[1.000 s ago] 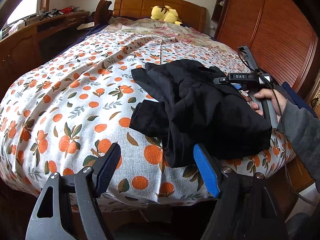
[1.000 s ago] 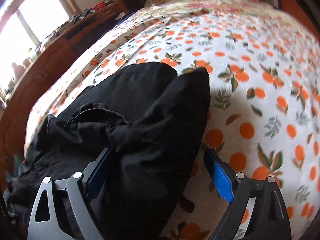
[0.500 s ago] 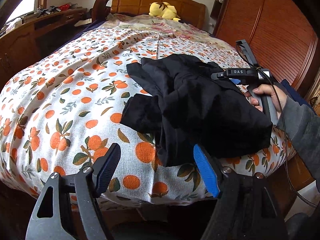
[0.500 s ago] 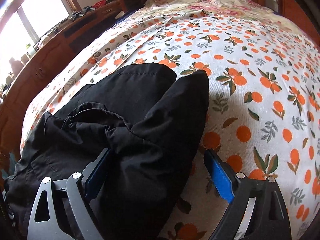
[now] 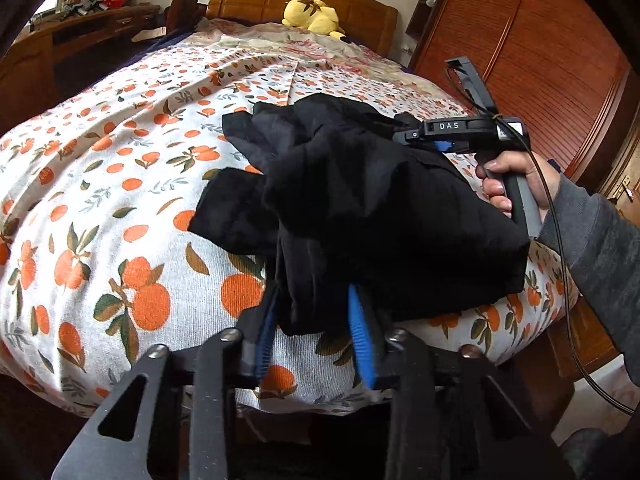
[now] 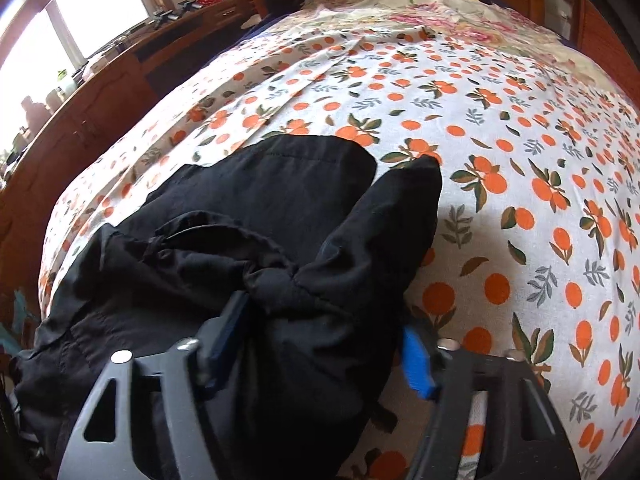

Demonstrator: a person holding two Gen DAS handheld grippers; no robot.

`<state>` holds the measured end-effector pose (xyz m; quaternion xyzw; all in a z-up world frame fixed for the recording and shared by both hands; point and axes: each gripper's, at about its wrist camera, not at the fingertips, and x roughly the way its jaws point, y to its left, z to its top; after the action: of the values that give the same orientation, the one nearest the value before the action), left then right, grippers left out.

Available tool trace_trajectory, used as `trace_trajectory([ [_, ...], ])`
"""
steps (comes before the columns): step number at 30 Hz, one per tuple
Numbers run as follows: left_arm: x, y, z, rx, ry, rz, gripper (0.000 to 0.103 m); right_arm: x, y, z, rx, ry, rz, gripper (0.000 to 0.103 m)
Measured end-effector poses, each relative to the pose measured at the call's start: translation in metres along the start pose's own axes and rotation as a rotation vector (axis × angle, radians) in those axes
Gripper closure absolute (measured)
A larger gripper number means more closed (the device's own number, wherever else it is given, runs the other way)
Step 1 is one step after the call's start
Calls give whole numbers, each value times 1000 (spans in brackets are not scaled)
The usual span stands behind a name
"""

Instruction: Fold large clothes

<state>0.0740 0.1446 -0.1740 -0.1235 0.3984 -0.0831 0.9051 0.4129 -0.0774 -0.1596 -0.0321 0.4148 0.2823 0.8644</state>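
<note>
Black garment [image 5: 360,200] lying bunched near foot edge of bed [image 5: 120,184]. Left wrist view: left claw [image 5: 314,326] pinching hanging fold, likely anchoring it for spreading. Right wrist view: right claw [image 6: 320,344] closing around thick bunch of garment [image 6: 280,240], fingers partly apart, full clamp unclear, probably gathering second corner.

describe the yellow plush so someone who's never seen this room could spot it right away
Start at the bed with its orange-fruit print sheet and look to the far end, where the wooden headboard stands. The yellow plush toy lies against it. It is the only bright yellow thing in view, far from the black garment near the foot.
</note>
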Motion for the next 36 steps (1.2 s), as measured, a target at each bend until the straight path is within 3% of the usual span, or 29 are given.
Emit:
trace_trajectory([
  [1, -1, 3, -1, -17, 1, -20, 86, -2, 1, -1, -13, -3, 4, 53],
  [3, -3, 5, -1, -29, -10, -40, 90, -6, 4, -3, -53, -7, -14, 67],
  [6, -11, 4, 2, -37, -38, -47, 94, -13, 8, -6, -88, -15, -45, 74],
  [11, -31, 13, 12, -50, -118, -34, 97, -24, 10, -15, -87, -29, -37, 80],
  [18, -56, 67, 24, -125, -202, 33, 98, -36, 49, -15, -168, -91, 34, 84],
  [29, -128, 177, 47, -194, -316, 317, 98, 24, 196, 56, -398, -125, 173, 86],
  [36, -171, 233, 61, -191, -296, 520, 99, 59, 294, 91, -503, -163, 233, 87],
])
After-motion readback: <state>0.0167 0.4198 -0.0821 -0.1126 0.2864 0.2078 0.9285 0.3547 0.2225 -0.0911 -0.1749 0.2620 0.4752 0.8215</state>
